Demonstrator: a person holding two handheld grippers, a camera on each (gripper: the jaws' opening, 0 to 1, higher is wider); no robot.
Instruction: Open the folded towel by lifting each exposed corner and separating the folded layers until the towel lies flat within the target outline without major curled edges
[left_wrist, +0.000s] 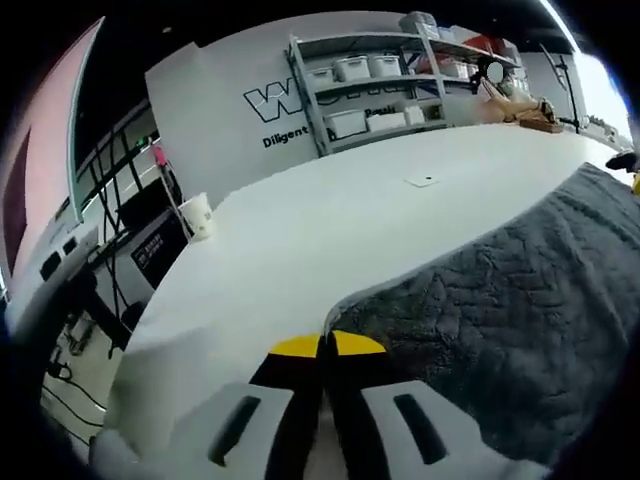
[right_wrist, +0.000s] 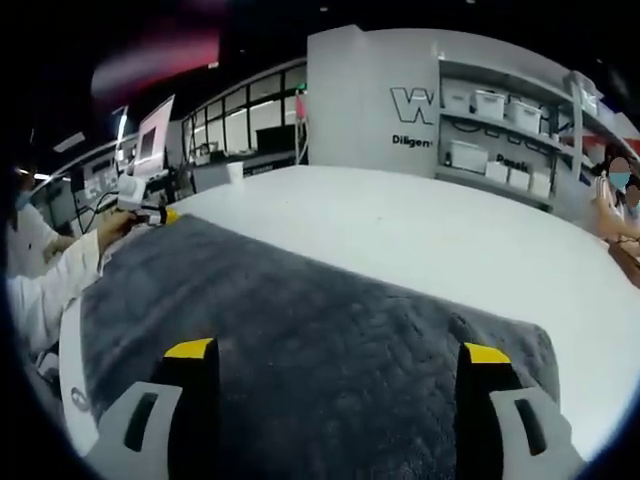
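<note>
In my left gripper view, the left gripper (left_wrist: 327, 345) has its yellow-tipped jaws pressed together at 6 o'clock, right at the corner of the grey towel (left_wrist: 510, 330); whether any cloth is pinched between them I cannot tell. The towel spreads from that corner toward 3 o'clock over the white table (left_wrist: 330, 225). A white paper cup (left_wrist: 197, 215) stands near the table's edge at 9 o'clock; what it holds I cannot make out. At 12 o'clock, metal shelving (left_wrist: 375, 85) carries white storage bins (left_wrist: 352, 68), contents hidden.

In my right gripper view, the right gripper (right_wrist: 338, 352) has its jaws spread wide apart at 6 o'clock, gripping nothing, with the towel (right_wrist: 300, 330) lying spread beneath and between them. At 9 o'clock, a hand in a white sleeve (right_wrist: 110, 230) holds the left gripper (right_wrist: 165, 214) at the towel's far corner. A shelf of white bins (right_wrist: 500, 130) stands at 2 o'clock.
</note>
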